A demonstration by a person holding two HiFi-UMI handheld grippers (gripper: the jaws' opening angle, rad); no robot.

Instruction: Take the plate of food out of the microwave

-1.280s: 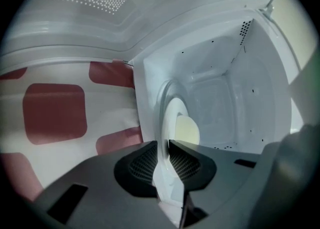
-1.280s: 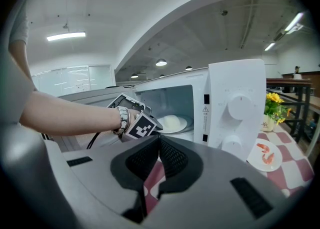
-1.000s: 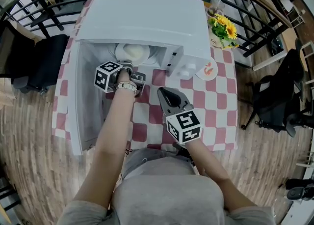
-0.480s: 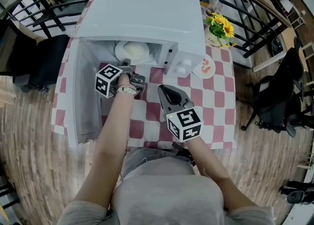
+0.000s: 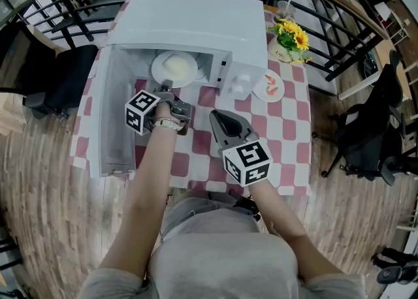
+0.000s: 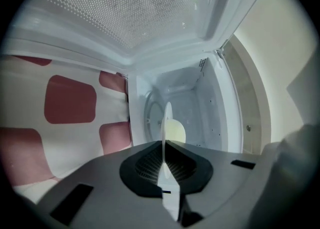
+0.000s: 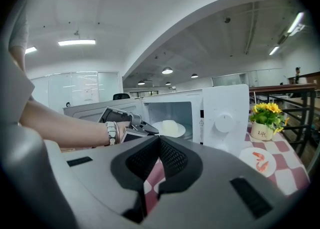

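A white plate (image 5: 175,68) with a pale mound of food (image 5: 177,64) sits in the mouth of the open white microwave (image 5: 196,20). My left gripper (image 5: 166,85) is shut on the plate's near rim. In the left gripper view the plate (image 6: 167,118) stands edge-on between the closed jaws of the left gripper (image 6: 164,159), with the food (image 6: 176,132) behind. My right gripper (image 5: 215,119) hangs shut and empty above the checked tablecloth, right of the left hand. From the right gripper (image 7: 159,142) view I see the plate (image 7: 170,129) in the opening.
The microwave door (image 5: 116,118) swings open to the left, beside my left arm. A small plate of shrimp (image 5: 270,86) and a pot of yellow flowers (image 5: 287,36) stand right of the microwave. The red-and-white tablecloth (image 5: 274,147) covers a small table; black railings ring it.
My left gripper has lifted a little with the plate's rim in it, and more of the plate shows in the opening. The right gripper has risen slightly.
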